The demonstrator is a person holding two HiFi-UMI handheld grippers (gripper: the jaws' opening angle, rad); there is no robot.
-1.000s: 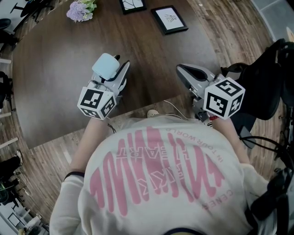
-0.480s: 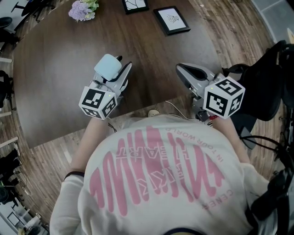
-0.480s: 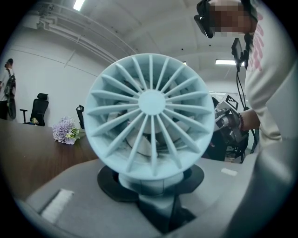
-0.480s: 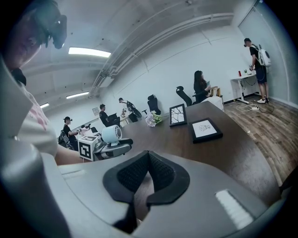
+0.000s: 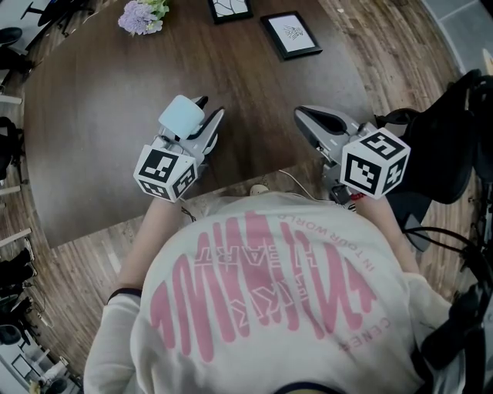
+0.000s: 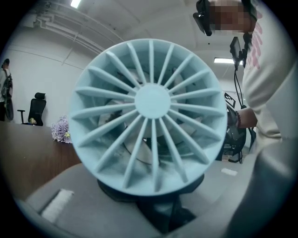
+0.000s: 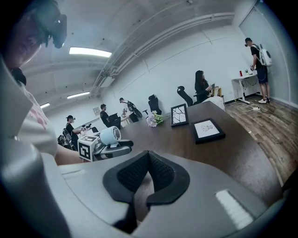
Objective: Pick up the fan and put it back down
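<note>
A: Where is the fan (image 5: 181,114)?
B: In the left claw (image 5: 208,109); the jaws grip its dark base, and its pale-blue grille fills the left gripper view; it is held over the tabletop (image 5: 100,115), near the person's edge.
A: And the right claw (image 5: 304,115)?
B: Jaws together with nothing between them; it hovers by the tabletop's near edge, well apart from the fan.
A: Anything else up there?
B: A framed picture (image 5: 290,34) and lilac flowers (image 5: 141,15) at the far side.

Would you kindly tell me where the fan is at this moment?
In the head view, the fan sits left of centre, gripped by the left gripper over the dark table, across from the right gripper.
</note>
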